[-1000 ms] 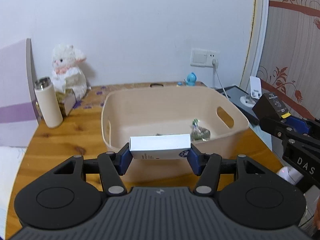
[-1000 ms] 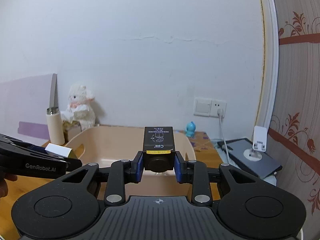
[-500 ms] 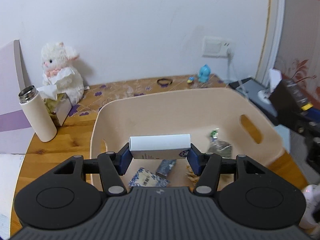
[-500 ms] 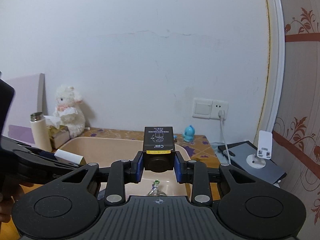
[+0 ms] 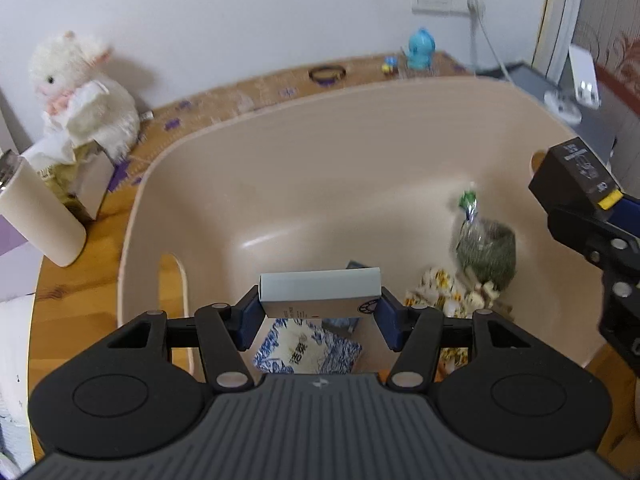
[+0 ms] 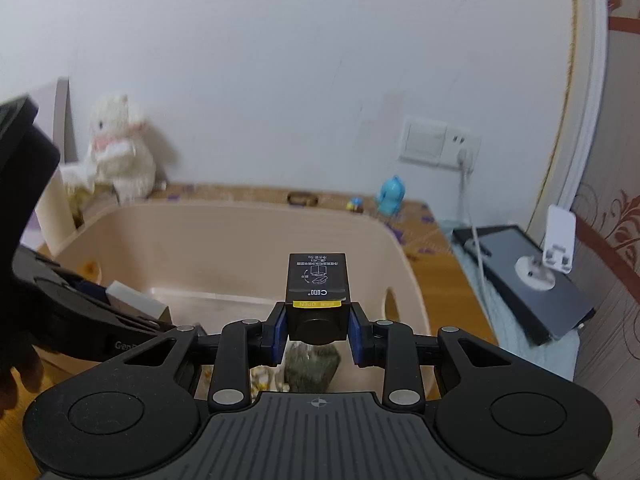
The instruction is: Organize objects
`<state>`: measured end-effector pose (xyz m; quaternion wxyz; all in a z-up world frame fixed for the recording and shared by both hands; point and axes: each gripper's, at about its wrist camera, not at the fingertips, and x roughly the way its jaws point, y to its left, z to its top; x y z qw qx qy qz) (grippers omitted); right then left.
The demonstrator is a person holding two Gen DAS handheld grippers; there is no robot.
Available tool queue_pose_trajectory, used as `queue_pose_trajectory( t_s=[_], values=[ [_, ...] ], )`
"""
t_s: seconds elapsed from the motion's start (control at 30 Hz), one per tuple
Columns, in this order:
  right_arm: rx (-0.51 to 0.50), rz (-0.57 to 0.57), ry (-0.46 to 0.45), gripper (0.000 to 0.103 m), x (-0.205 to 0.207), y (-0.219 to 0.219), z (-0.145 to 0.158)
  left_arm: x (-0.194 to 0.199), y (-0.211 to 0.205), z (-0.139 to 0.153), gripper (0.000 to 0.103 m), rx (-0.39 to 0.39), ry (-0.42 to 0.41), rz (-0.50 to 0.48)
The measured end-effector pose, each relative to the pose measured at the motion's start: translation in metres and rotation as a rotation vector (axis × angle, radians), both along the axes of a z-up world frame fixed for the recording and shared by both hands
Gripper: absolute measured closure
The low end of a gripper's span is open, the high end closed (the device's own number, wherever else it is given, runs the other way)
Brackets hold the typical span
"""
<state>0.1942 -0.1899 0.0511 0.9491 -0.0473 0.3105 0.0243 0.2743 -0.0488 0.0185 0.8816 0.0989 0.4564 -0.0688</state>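
My left gripper [image 5: 319, 312] is shut on a long white box [image 5: 320, 292] and holds it above the inside of a beige plastic tub [image 5: 320, 128]. My right gripper [image 6: 318, 332] is shut on a small black box [image 6: 317, 292] with a yellow label, above the tub's right side [image 6: 404, 264]; that box also shows in the left wrist view [image 5: 576, 176]. In the tub lie a blue-and-white tissue pack [image 5: 308, 346], a green snack bag [image 5: 486, 252] and a yellow flowered packet [image 5: 440, 292].
The tub stands on a wooden table [image 5: 100, 264]. At the left are a white plush lamb [image 5: 80, 92], a tissue box [image 5: 90, 176] and a cream flask [image 5: 40, 220]. At the back are a blue figurine [image 5: 421, 48] and a hair band [image 5: 327, 73]. A dark tablet [image 6: 532, 280] lies to the right.
Both grippers moved forward and down over the tub, each still holding its box. The tub's contents came into view under the left gripper.
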Motion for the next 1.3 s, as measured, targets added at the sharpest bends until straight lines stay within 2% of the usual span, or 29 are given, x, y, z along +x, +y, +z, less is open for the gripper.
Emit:
queue_pose_trajectory(
  t_s=[0.2,0.23,0.27,0.4,0.47,0.53,0.7,0.97,1.1,1.17,1.3],
  values=[
    [-0.01,-0.001,0.076,0.074,0.01,0.002,-0.014,0.001,0.0,-0.005,0.042,-0.004,0.035,-0.012],
    [-0.007,-0.011,0.077,0.063,0.009,0.002,-0.015,0.001,0.0,-0.005,0.042,-0.01,0.039,-0.018],
    [0.002,-0.02,0.07,0.062,0.007,0.0,-0.014,0.0,0.001,-0.005,0.042,-0.014,0.043,-0.026],
    [0.028,-0.037,0.04,0.05,0.0,-0.008,-0.009,-0.007,0.005,0.0,0.026,-0.012,-0.002,-0.014],
    [0.025,-0.046,0.024,0.039,-0.006,-0.01,-0.005,-0.011,0.008,0.005,0.026,-0.036,-0.019,-0.013],
    [0.026,-0.054,0.01,0.034,-0.012,-0.013,-0.001,-0.014,0.011,0.012,0.025,-0.062,-0.033,0.001],
    [0.051,-0.064,-0.02,0.03,-0.031,-0.02,0.009,-0.031,0.013,0.029,0.023,-0.068,-0.1,0.006],
    [0.059,-0.066,-0.077,0.025,-0.066,-0.021,0.029,-0.07,0.014,0.051,0.02,-0.077,-0.18,-0.037],
    [0.056,-0.052,-0.097,0.021,-0.082,-0.016,0.036,-0.09,0.015,0.055,0.02,-0.067,-0.211,-0.028],
    [0.049,-0.049,-0.108,0.014,-0.09,-0.013,0.037,-0.097,0.018,0.055,0.02,-0.082,-0.21,-0.023],
    [0.055,-0.043,-0.116,0.013,-0.106,-0.012,0.036,-0.113,0.026,0.053,0.02,-0.087,-0.227,-0.012]
  ],
)
